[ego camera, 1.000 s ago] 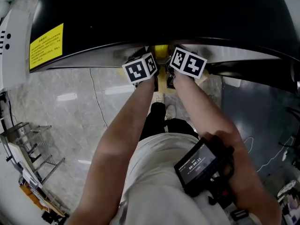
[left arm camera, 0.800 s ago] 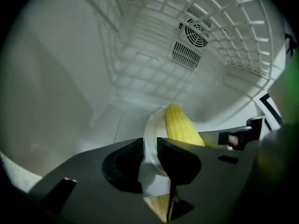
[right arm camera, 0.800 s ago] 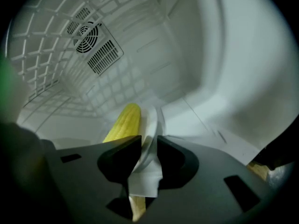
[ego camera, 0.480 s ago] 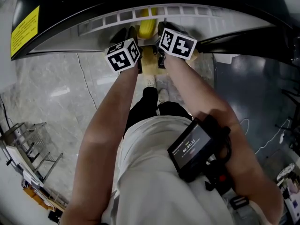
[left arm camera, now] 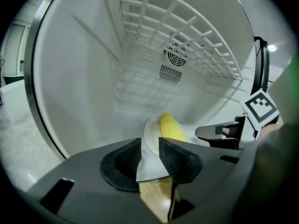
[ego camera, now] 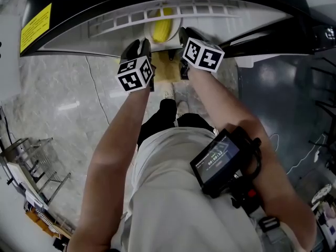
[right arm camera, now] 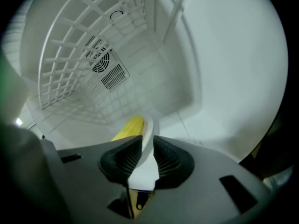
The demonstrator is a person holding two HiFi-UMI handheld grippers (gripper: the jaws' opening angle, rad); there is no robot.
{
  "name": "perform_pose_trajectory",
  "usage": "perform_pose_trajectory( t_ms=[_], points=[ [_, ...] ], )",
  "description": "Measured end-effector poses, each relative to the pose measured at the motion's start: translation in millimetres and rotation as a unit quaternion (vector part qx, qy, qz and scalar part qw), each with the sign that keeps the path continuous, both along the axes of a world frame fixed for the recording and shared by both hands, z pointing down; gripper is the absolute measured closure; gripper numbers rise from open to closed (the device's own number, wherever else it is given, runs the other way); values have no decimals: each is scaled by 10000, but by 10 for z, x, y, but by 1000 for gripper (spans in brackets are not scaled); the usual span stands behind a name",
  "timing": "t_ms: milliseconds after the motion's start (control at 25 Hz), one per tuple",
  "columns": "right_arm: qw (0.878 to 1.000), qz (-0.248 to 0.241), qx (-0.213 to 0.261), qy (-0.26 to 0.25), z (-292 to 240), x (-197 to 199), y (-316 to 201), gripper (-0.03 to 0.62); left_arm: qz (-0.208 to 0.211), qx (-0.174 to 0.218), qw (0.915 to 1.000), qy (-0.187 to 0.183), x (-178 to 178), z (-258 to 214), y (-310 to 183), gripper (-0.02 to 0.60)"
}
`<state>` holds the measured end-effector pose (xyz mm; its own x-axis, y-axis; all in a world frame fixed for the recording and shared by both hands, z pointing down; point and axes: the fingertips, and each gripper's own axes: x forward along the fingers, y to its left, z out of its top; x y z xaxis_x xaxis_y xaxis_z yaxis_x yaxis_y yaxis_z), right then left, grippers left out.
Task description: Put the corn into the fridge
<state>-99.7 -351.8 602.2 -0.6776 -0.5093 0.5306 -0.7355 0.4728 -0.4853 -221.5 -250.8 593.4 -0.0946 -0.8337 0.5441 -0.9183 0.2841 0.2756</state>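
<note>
A yellow corn cob [ego camera: 161, 29] lies on a white plate [left arm camera: 150, 135], just inside the open fridge [ego camera: 220, 12]. My left gripper [left arm camera: 149, 160] is shut on the plate's near rim, and the corn [left arm camera: 170, 127] lies just beyond its jaws. From the other side, my right gripper [right arm camera: 145, 164] is shut on the same plate [right arm camera: 148, 139], with the corn [right arm camera: 128, 127] past it. In the head view the left gripper [ego camera: 143, 49] and right gripper [ego camera: 184, 38] flank the corn. The left gripper view also shows the right gripper [left arm camera: 219, 133].
The fridge interior is white, with a wire shelf [left arm camera: 196, 36] overhead and a round fan vent [left arm camera: 176, 55] on the back wall. A black door with a yellow label [ego camera: 35, 28] stands at left. A wire rack [ego camera: 31, 167] stands on the marble floor.
Both grippers have carried the plate and corn forward from the fridge's dark edge into its white interior. The shelf grid has come into view.
</note>
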Motion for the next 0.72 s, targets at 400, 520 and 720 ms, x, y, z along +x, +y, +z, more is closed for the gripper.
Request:
perform_pose_trajectory(
  t_ms=[400,520,720],
  points=[
    [9979,-506,387,-73,-283,80,138,587,127,128,9998,-107,141,-203,224,493],
    [9971,-639,415,-72,-276,53,196,588,127,164,9997,-116,121,-209,308,555],
    [9950,-867,469,-146,-342,40,296,588,131,37,9999,-27,63,-159,468,572]
  ],
)
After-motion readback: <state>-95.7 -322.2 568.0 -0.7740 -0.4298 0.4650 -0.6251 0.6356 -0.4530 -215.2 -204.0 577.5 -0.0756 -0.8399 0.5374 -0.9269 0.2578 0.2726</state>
